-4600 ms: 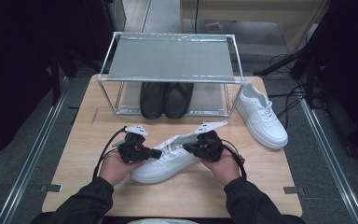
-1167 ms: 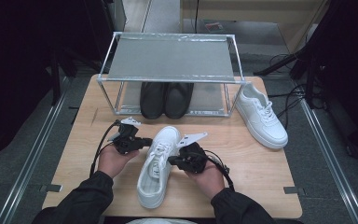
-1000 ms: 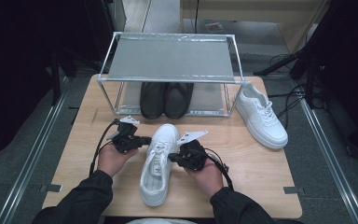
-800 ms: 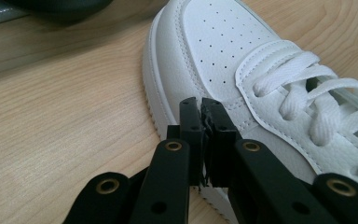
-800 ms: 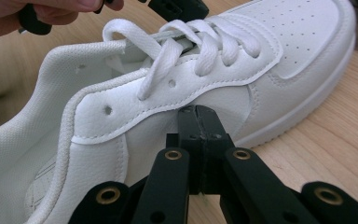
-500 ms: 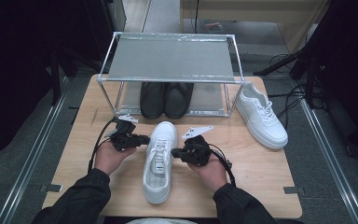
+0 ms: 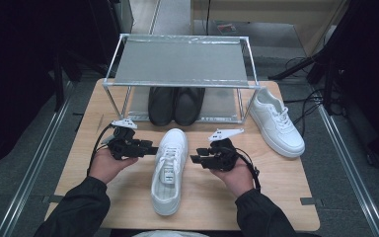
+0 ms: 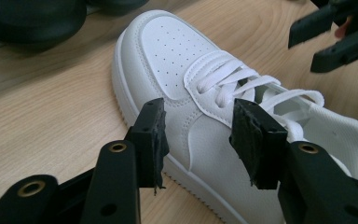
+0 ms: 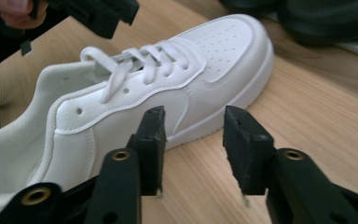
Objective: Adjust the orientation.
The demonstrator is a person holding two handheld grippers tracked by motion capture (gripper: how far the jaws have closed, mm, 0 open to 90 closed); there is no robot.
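Now both claws, left [image 7: 150, 148] and right [image 7: 195, 159], have just been opening off the white sneaker [image 7: 170, 170], leaving it standing free, toe toward the shoe rack [image 7: 180, 64] in the frame's upper middle, apparently aligned for sliding in.

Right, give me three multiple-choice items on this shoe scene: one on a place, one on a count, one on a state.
1. Where are the black shoes?
A. on top of the rack
B. under the rack's shelf
C. at the table's near edge

2. How many white shoes are on the table?
A. one
B. two
C. three

3. How are the tools set on the near white shoe?
A. both clamped on it
B. one clamped, one off
C. both open, off it

Answers:
1 B: the pair sits below the rack shelf.
2 B: the near one and another right of the rack.
3 C: left tool and right tool stand open beside it, having just opened.
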